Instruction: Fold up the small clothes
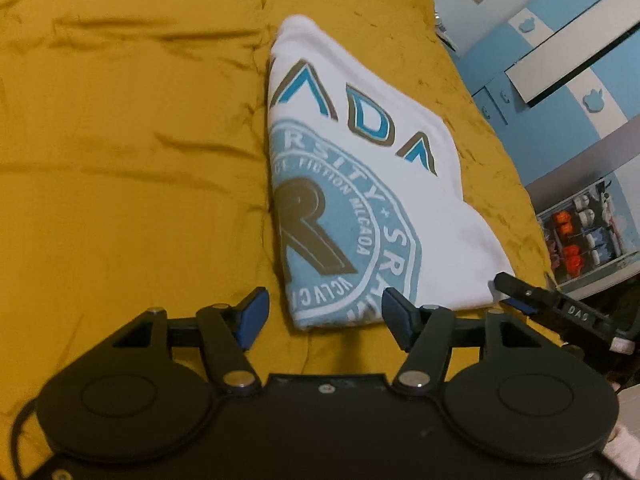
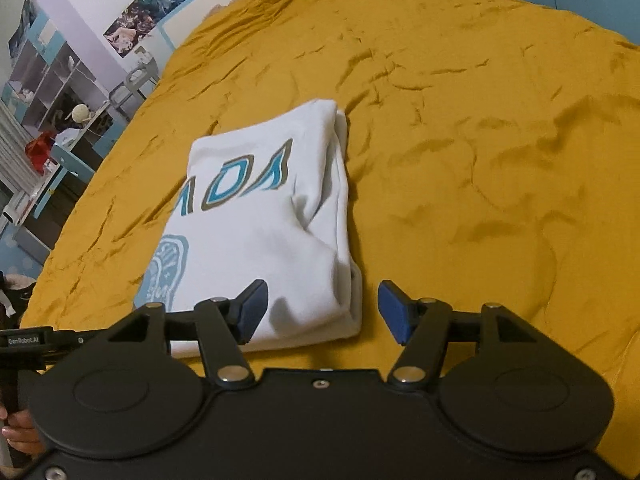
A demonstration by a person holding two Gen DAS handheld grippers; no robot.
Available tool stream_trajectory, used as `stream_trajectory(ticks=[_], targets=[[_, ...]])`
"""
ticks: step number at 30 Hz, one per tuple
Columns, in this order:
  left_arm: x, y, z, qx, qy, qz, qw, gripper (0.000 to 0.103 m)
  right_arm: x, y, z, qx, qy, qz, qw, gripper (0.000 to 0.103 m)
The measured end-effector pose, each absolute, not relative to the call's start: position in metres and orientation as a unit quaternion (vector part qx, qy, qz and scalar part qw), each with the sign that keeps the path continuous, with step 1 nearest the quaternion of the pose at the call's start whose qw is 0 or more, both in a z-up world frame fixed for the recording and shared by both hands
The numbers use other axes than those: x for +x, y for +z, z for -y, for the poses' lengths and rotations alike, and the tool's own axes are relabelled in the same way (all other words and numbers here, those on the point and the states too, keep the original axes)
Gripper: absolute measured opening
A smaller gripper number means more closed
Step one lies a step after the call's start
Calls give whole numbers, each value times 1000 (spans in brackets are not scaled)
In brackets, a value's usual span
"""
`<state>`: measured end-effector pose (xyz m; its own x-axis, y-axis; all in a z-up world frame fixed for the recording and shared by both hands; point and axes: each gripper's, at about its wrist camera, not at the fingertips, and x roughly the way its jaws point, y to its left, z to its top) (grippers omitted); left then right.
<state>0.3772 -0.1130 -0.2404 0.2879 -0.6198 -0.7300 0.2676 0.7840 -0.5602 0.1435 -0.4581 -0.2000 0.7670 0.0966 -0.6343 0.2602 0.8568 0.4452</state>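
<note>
A folded white T-shirt (image 1: pixel 360 168) with a blue round print and blue letters lies flat on the mustard-yellow bedspread (image 1: pixel 120 160). My left gripper (image 1: pixel 324 312) is open, hovering at the shirt's near edge with its blue pads either side of the printed corner, not pressing it. At the shirt's near right corner my right gripper (image 1: pixel 510 294) shows as a black finger with a blue pad. In the right wrist view the shirt (image 2: pixel 260 220) shows its stacked folded edge. The right gripper (image 2: pixel 320 312) is open, that corner lying between its pads without being squeezed.
The bedspread (image 2: pixel 480 160) is wrinkled and stretches wide to the right of the shirt. Blue and white cabinets (image 1: pixel 560 80) stand past the bed's edge. A shelf unit (image 2: pixel 52 80) stands on the other side. A hand (image 2: pixel 12 432) grips the left gripper's handle.
</note>
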Motion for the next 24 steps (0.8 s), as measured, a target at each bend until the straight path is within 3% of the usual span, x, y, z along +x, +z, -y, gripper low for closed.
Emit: stream_trajectory(ticks=[4,5,6,7,8,9,10,14,18,21,22,24], targets=[[384,-258,118,-201,-286,-546,761,56,144,-205,455,276,-47,-339,898,54],[385,-260,119,-207,-287,-544,761,35,145,-205,455,280,-45,-339,897,43],[385,-260,119,-209,-284,-543,762,27,146,-205,455,283,-42,-339,896,36],[385,-260,118,-212,-279,-542,764,19,146,-205,454,282,-46,-340,896,33],[386,-259,116,-220,-280,-540,762,13,146,-205,454,277,-49,-338,898,22],[385,-257,113,-226,-282,-534,764,12,145,-203,453,276,-49,-337,899,15],[384,-252,110,-227,-284,-527,768,10,144,-200,453,278,-45,-334,899,15],[375,-229,105,-199,-285,-497,795,9,134,-185,452,287,-35,-313,905,12],[377,-253,114,-162,-277,-529,786,10,137,-207,454,283,-47,-343,894,11],[376,-264,113,-161,-283,-529,784,17,137,-227,462,300,-43,-351,886,12],[375,-260,112,-155,-283,-525,788,25,136,-225,462,299,-40,-348,888,14],[375,-248,108,-143,-284,-520,792,29,137,-215,464,295,-32,-347,890,37]])
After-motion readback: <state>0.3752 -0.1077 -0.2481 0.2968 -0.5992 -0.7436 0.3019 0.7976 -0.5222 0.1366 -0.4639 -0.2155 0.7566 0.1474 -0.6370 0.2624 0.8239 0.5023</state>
